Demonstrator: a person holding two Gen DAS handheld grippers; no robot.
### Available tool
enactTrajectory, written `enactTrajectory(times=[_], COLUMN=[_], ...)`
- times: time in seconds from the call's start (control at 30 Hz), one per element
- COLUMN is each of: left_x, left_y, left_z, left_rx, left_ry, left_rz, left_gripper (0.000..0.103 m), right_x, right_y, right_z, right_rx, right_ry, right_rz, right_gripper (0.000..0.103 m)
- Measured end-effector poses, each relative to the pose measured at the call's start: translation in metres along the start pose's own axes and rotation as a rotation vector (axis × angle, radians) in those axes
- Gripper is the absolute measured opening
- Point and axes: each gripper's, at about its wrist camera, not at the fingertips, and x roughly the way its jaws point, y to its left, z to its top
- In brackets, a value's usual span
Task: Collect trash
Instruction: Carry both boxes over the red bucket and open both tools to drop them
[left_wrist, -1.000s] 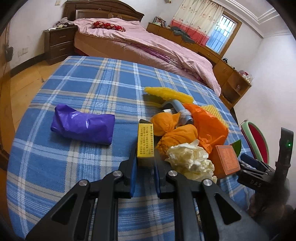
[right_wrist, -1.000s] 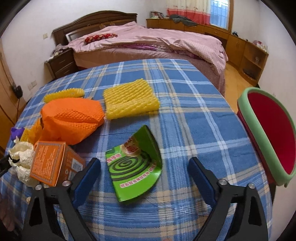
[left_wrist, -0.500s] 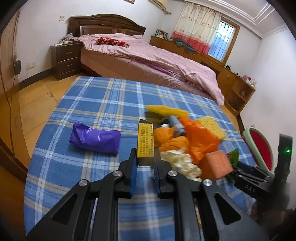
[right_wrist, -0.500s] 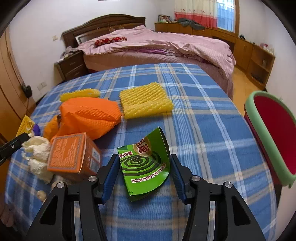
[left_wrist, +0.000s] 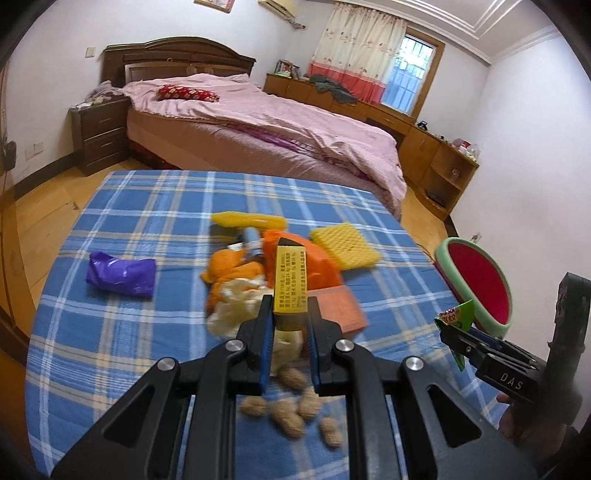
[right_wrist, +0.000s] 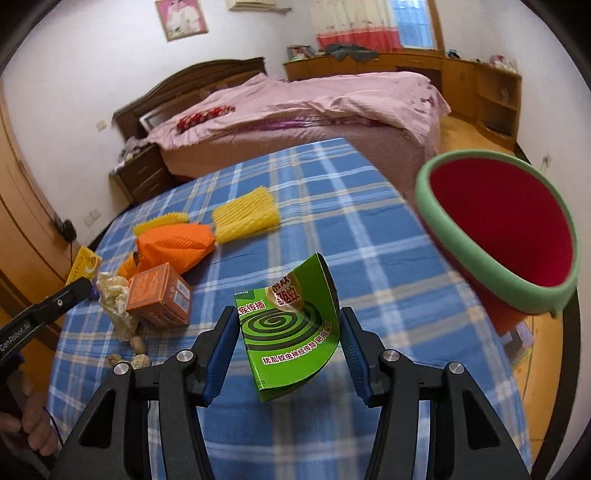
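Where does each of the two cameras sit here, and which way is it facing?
Left wrist: on the left gripper, looking down its fingers at the yellow box it clamps, across the plaid table toward the bed; the right gripper shows at right.
Right wrist: on the right gripper, looking at the green carton held between its pads, with the watermelon bin at right; the left gripper and a hand show at left.
Shared: table, orange box, bed, bin.

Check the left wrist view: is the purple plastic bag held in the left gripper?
No, the left gripper clamps a yellow box; the purple plastic bag lies on the cloth.
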Motion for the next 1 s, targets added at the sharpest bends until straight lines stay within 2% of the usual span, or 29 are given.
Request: enactTrajectory(times=[0.17, 0.4, 0.63, 1.0], left_x=[-0.001, 0.009, 0.034, 0.086], left_y=[-0.026, -0.070, -0.128, -0.214], left_z=[0.003, 0.005, 0.011, 0.025], left_rx=[0.044, 0.107, 0.178, 0.269], left_ry=[0.004, 0.037, 0.087, 0.142], left_rz=[-0.001, -0.050, -0.133, -0.210], left_gripper=[0.015, 0.015, 0.015, 0.015], right_x=[-0.020, -0.042, -0.056, -0.054], right_y=[-0.022, -0.062, -0.112, -0.182], right_z=[0.000, 0.004, 0.015, 0.037], right_rx=[0.046, 0.100, 0.171, 0.241], right_ry=[-0.036, -0.085, -0.133, -0.162], right_rz=[0.006, -0.007, -0.050, -0.103], right_gripper=[0.056, 0.056, 0.056, 0.056])
